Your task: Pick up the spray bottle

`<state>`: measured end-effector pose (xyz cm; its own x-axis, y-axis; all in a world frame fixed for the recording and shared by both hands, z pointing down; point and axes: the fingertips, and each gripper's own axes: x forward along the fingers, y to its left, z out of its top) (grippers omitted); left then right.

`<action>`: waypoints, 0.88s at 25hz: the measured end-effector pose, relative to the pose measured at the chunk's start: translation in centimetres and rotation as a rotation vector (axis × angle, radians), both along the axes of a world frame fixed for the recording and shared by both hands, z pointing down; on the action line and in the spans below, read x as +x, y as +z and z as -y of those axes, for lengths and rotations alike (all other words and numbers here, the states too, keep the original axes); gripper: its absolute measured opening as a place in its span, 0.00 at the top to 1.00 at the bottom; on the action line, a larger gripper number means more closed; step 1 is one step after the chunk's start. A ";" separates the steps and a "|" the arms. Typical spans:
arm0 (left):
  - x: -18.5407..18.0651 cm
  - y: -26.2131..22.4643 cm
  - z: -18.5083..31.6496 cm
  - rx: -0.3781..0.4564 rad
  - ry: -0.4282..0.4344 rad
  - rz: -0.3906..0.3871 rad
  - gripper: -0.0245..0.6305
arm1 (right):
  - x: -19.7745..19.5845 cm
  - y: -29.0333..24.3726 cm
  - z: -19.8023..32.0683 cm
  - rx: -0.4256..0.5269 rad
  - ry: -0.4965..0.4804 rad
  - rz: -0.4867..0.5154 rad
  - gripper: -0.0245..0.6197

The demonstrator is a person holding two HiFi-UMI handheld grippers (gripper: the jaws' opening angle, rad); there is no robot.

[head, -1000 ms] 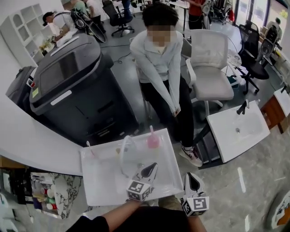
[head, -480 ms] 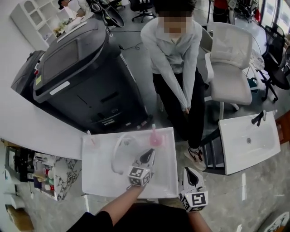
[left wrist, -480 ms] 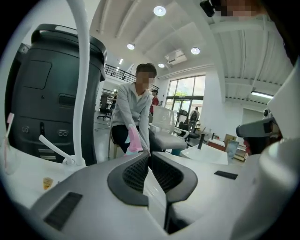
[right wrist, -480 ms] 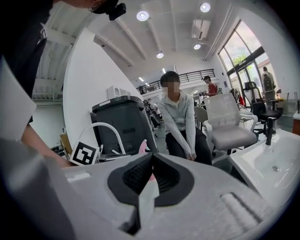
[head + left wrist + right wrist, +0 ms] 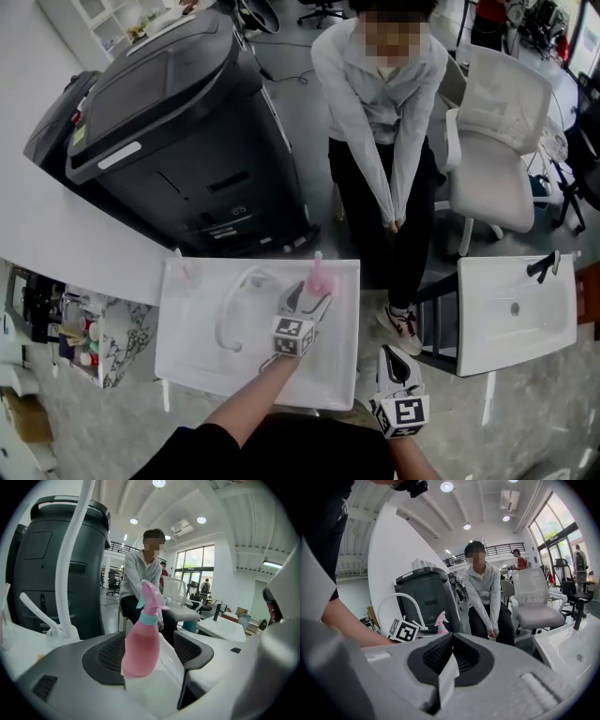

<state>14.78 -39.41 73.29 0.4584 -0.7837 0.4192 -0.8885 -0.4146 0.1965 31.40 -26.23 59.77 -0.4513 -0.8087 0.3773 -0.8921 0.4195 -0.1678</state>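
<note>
Having just been opened, the fingers of the left gripper (image 5: 309, 299) are spread round the pink spray bottle (image 5: 320, 277); the right gripper (image 5: 397, 360) is kept closed, empty.

Pink, teal-collared spray bottle (image 5: 140, 644); white basin (image 5: 197, 347); dark grey machine (image 5: 178, 141).

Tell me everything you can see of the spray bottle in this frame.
The spray bottle is small and pink and looks like plastic, with a rounded body, a teal collar and a pink trigger head. It stands upright at the far edge of the white basin. The left gripper has just been opening its jaws, and the bottle stands between them with no pad visibly pressing on it. Nothing else appears to touch it.
</note>
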 end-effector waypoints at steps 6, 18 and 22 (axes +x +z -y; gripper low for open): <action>0.3 3.1 2.3 -0.017 0.020 0.042 0.39 | -0.5 0.6 0.8 -0.019 -0.048 -0.016 0.96; 0.6 5.6 5.2 0.013 0.022 0.058 0.37 | -0.6 2.1 1.3 -0.041 -0.037 -0.035 0.96; 0.7 5.5 4.9 0.018 0.004 0.045 0.37 | 0.0 2.0 1.6 -0.030 -0.030 -0.043 0.96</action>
<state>15.48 -44.35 78.77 0.4430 -0.7894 0.4249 -0.8944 -0.4217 0.1491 31.44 -27.85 61.75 -0.4579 -0.7833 0.4205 -0.8859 0.4415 -0.1423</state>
